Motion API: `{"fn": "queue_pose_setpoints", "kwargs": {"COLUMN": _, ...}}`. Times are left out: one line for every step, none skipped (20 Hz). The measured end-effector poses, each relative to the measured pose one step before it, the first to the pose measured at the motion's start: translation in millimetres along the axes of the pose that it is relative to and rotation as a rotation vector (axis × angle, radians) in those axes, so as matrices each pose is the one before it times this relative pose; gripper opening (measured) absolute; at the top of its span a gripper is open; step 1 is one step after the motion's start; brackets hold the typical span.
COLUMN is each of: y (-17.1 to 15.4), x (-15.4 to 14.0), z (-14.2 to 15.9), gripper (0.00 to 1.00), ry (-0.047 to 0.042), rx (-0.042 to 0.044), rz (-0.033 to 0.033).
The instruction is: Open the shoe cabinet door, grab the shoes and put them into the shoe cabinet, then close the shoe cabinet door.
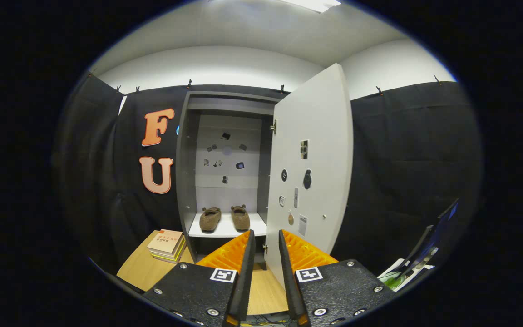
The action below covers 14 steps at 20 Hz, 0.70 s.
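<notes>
The grey shoe cabinet [188,163] stands ahead with its white door [313,150] swung wide open to the right. Two brown slippers sit side by side on the white shelf [252,226] inside, the left slipper [209,218] and the right slipper [240,217], toes pointing inward. My gripper [266,236] is held back from the cabinet, its fingers a narrow gap apart with nothing between them. The door's lower edge shows just beyond the right fingertip [284,238].
A stack of books [167,245] lies on a low wooden surface [139,268] left of the cabinet. Small stickers dot the cabinet's back wall and the door's inner face. A dark screen on a stand [425,254] leans at the far right.
</notes>
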<state>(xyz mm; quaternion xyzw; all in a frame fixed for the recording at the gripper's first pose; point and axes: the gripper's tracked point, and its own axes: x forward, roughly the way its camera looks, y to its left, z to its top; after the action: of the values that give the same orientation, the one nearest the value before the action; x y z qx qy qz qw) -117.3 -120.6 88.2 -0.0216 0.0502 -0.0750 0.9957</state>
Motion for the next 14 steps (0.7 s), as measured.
{"fn": "queue_pose_setpoints", "kwargs": {"y": -11.37, "x": -4.55, "z": -6.98, "gripper": 0.35, "ry": 0.00629, "rx": 0.00432, "rz": -0.02153}}
{"fn": "queue_pose_setpoints", "kwargs": {"y": -11.06, "x": -1.77, "z": -7.68, "gripper": 0.35, "ry": 0.00922, "rx": 0.00542, "rz": -0.0244}}
{"fn": "queue_pose_setpoints", "kwargs": {"y": -10.97, "x": -2.09, "z": -5.24, "gripper": 0.36, "ry": 0.00639, "rx": 0.0057, "rz": -0.02009}}
{"fn": "queue_pose_setpoints", "kwargs": {"y": -11.96, "x": -0.28, "z": -5.12, "gripper": 0.38, "ry": 0.0039, "rx": 0.00914, "rz": -0.02163}}
{"fn": "queue_pose_setpoints", "kwargs": {"y": -10.54, "x": -0.08, "z": -3.9, "gripper": 0.39, "ry": 0.00162, "rx": 0.01239, "rz": -0.01624}}
{"fn": "queue_pose_setpoints", "kwargs": {"y": -9.56, "x": 1.64, "z": -5.19, "gripper": 0.39, "ry": 0.00592, "rx": 0.01238, "rz": -0.01087}}
{"fn": "queue_pose_setpoints", "kwargs": {"y": -11.96, "x": 3.5, "z": -5.58, "gripper": 0.39, "ry": 0.00921, "rx": 0.00965, "rz": -0.01891}}
{"fn": "queue_pose_setpoints", "kwargs": {"y": -11.91, "x": 5.54, "z": -3.59, "gripper": 0.39, "ry": 0.00328, "rx": 0.00457, "rz": -0.01541}}
{"fn": "queue_pose_setpoints", "kwargs": {"y": -10.66, "x": 6.25, "z": -3.58, "gripper": 0.41, "ry": 0.0061, "rx": 0.00551, "rz": -0.00812}}
{"fn": "queue_pose_setpoints", "kwargs": {"y": -8.64, "x": 7.12, "z": -3.39, "gripper": 0.42, "ry": 0.00395, "rx": 0.01151, "rz": -0.0036}}
{"fn": "queue_pose_setpoints", "kwargs": {"y": -7.67, "x": 8.33, "z": -2.18, "gripper": 0.43, "ry": 0.00621, "rx": 0.01293, "rz": 0.00038}}
{"fn": "queue_pose_setpoints", "kwargs": {"y": -7.15, "x": 9.65, "z": -2.24, "gripper": 0.43, "ry": 0.00489, "rx": 0.01074, "rz": 0.00458}}
{"fn": "queue_pose_setpoints", "kwargs": {"y": -6.57, "x": 10.36, "z": -2.33, "gripper": 0.43, "ry": 0.00653, "rx": 0.00772, "rz": 0.00794}}
{"fn": "queue_pose_setpoints", "kwargs": {"y": -4.69, "x": 11.82, "z": -2.09, "gripper": 0.44, "ry": 0.00861, "rx": 0.00348, "rz": 0.00913}}
